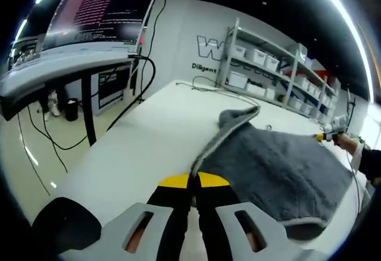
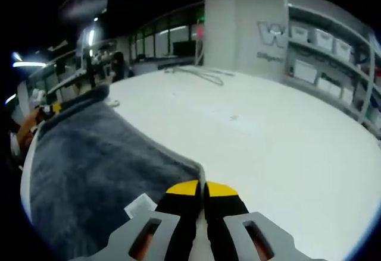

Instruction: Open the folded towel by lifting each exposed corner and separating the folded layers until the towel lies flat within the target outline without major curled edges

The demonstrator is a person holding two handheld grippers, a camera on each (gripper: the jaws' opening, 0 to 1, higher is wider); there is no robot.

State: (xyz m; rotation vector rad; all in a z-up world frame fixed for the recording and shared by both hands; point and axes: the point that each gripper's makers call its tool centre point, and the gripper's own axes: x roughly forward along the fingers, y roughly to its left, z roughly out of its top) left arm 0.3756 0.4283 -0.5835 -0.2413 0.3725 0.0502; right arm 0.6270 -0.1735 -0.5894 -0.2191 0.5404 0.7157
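Observation:
A dark grey towel (image 1: 280, 172) with a pale hem lies spread on the white table (image 1: 149, 136). My left gripper (image 1: 193, 181) is shut on its near edge, and the hem runs straight into the yellow tips. The far corner (image 1: 239, 116) is curled up. In the right gripper view the towel (image 2: 89, 166) stretches away to the left, and my right gripper (image 2: 201, 188) is shut on its corner. A white label (image 2: 140, 206) shows beside the jaws. The right gripper (image 1: 329, 135) appears small at the towel's far end, and the left gripper (image 2: 52, 109) appears likewise.
Loose cables (image 1: 214, 88) lie at the far end of the table. Shelves with white bins (image 1: 268, 65) line the back wall. A desk with a monitor (image 1: 95, 5) stands left of the table. Bare tabletop (image 2: 280, 148) spreads right of the towel.

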